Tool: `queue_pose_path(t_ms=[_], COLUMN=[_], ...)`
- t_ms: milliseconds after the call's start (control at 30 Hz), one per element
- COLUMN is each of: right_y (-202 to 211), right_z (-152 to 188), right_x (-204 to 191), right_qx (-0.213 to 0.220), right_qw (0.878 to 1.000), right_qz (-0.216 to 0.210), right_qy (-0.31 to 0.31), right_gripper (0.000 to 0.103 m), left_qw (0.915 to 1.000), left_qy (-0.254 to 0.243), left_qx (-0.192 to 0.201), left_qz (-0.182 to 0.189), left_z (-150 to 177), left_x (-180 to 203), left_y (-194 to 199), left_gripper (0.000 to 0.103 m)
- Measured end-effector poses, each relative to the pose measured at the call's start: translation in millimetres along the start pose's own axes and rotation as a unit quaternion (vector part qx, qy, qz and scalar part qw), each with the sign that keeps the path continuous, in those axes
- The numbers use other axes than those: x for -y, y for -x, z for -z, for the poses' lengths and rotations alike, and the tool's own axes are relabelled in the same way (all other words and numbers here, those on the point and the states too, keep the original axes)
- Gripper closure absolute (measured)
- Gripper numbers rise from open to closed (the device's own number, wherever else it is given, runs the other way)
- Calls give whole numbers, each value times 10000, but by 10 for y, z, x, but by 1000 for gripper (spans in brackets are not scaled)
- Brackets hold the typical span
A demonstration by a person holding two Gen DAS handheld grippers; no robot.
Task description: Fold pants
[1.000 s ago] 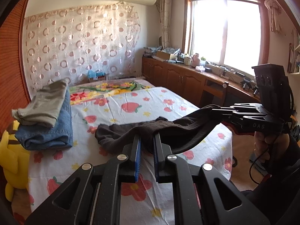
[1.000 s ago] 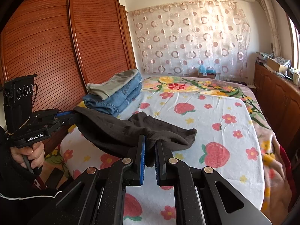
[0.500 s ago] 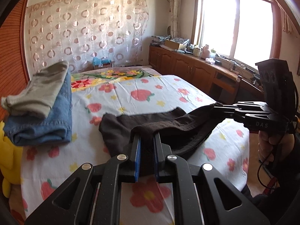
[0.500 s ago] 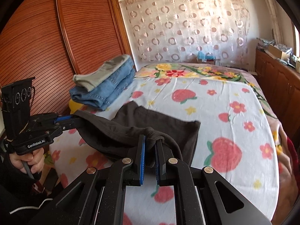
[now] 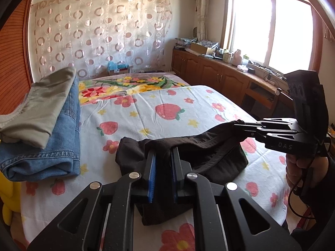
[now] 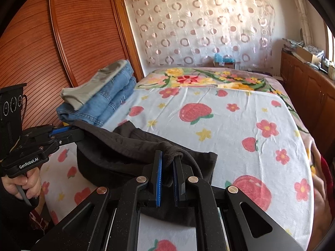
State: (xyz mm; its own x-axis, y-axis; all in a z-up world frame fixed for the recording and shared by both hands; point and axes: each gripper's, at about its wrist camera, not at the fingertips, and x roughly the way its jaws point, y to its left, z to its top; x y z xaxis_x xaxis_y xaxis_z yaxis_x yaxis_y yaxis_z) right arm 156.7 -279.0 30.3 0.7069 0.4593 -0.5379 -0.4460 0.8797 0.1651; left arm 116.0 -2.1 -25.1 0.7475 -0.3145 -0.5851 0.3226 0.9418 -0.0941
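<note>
Between your two grippers, the dark pants (image 5: 201,152) are hanging in a shallow sling, their lower layers already lying on the bed (image 5: 159,98). Your left gripper (image 5: 163,156) is pinching one end of the raised edge, jaws nearly closed on a bunched fold. Your right gripper (image 6: 167,163) is doing the same at the other end, also almost shut on cloth. You are holding that edge just above the layers beneath it, and the fabric ahead of both tools is ending in a flat edge on the sheet.

Judging from this, you are carrying the held edge over to lay a fold. The risk is unevenness: if one gripper is travelling further than the other, the top layer may land skewed. Each grip is holding only a small bunch, so a tug could pull the cloth free and let it slump. Dragging too low might rumple the layers already down.

Beyond your left gripper and off to its left, a stack of jeans (image 5: 41,148) with a khaki garment (image 5: 39,106) on top is sitting near the pants, not touching. Something yellow (image 5: 8,198) is showing beside that stack at the bed's edge. Directly ahead, the sheet is lying open, with nothing blocking the fold.
</note>
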Motion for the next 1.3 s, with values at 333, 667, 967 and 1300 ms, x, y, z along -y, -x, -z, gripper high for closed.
queue_pose_path(t_ms=[333,667,967,1300], right_y=[-178,-271,-144,-19], right_z=[59,24,21,211], right_x=[81,84,103,136], right_qx=[-136,-82,106,-223], right_qw=[9998,9998,9998,9994], right_qz=[-67,-85,173,125], right_qy=[-145,-136,-83,226], right_gripper=[94,94,59,56], left_qw=[9997,9989,9978,9958], left_qy=[47,256,302,217], left_qx=[-204,-320,-508,-788], left_qz=[-113,-212,-285,-409], left_z=[75,159,338,328], left_x=[-49,-191,-277,-296], left_y=[-185,-178,-181,-377], left_gripper=[84,42,31,31])
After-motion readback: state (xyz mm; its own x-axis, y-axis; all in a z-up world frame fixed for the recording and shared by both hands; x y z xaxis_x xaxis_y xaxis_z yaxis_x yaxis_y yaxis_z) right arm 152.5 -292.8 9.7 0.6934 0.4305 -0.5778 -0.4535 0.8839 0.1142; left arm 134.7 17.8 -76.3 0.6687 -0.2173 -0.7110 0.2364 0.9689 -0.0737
